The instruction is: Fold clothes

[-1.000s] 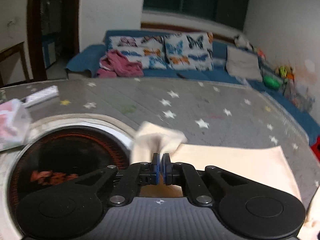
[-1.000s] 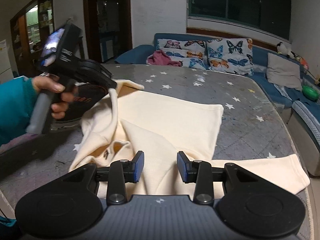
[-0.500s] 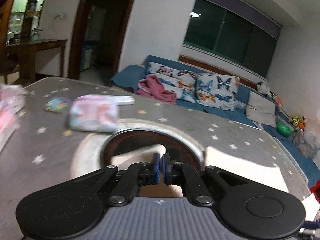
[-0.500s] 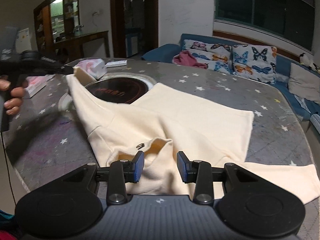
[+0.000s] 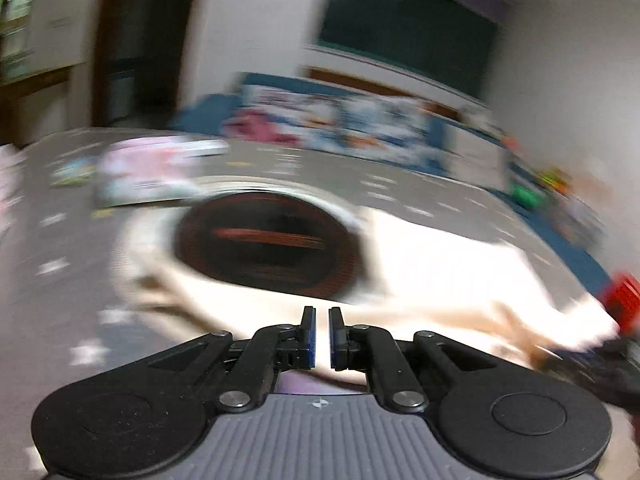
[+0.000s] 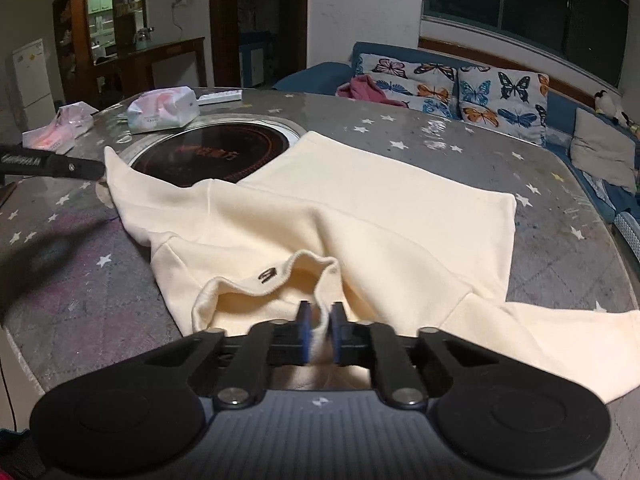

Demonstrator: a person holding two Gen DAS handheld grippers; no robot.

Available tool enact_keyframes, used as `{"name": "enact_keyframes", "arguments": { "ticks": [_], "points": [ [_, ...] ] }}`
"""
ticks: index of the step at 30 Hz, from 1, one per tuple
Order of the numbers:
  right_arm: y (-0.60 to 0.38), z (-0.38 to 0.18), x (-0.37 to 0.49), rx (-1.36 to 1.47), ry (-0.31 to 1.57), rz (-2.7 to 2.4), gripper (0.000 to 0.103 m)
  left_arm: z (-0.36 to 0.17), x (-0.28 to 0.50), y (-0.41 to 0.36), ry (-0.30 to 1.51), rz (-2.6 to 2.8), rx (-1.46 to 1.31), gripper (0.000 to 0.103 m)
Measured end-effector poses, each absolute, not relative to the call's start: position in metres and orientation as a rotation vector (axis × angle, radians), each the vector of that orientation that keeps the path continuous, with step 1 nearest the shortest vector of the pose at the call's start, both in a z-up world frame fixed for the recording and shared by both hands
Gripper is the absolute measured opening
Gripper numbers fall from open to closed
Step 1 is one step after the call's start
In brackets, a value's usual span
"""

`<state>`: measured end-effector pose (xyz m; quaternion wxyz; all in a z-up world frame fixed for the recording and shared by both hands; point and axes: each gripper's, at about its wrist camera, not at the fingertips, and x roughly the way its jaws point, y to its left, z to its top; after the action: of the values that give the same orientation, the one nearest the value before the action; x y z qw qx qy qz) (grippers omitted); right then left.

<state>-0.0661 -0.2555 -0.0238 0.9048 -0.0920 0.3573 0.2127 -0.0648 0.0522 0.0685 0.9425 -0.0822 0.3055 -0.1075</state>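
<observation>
The cream sweatshirt (image 6: 360, 208) is spread across the star-patterned bench (image 6: 560, 184), its body flat and its far corner lying at the rim of the round black hotplate (image 6: 212, 156) set into the surface. Compared with half a second ago, 2 things are changed. The right gripper (image 6: 319, 332), whose jaws were then wide apart and hovering over the neckline, is now brought down onto the collar (image 6: 304, 268) — the jaws are drawn narrow, with a fold of the collar's rib pinched between the blue pads. The left gripper (image 5: 319, 338), which was clamped on the sleeve tip (image 6: 114, 160) and was drawing it outward, is now seen with a slim gap between its jaws; whether cloth is still caught there cannot be told, since the left wrist view is heavily smeared by motion. In the right wrist view the dark nose of that left tool is seen just beside the sleeve tip, and the sleeve is laid out straight to the left (the other sleeve trails off toward the right edge of the bench).

The garment is therefore judged to be spread and anchored — the flattening stage seems nearly done, and the first fold is not yet made. A packet of tissues (image 6: 164, 110) is lying beyond the hotplate, well apart from the cloth.
</observation>
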Motion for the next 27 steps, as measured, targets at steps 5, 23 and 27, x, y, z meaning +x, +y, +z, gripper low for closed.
{"name": "enact_keyframes", "arguments": {
  "ticks": [5, 23, 27],
  "points": [
    [-0.26, -0.016, -0.078, -0.195, 0.722, 0.442, 0.004, 0.07, -0.067, -0.01, 0.616, -0.459, -0.079, 0.043],
    [-0.264, -0.018, -0.12, -0.225, 0.784, 0.537, 0.004, 0.036, -0.08, -0.044, 0.697, -0.595, 0.131, 0.008],
    [-0.265, -0.016, -0.122, -0.213, 0.81, 0.583, 0.009, 0.036, -0.09, -0.038, 0.709, -0.614, 0.154, 0.008]
  ]
}}
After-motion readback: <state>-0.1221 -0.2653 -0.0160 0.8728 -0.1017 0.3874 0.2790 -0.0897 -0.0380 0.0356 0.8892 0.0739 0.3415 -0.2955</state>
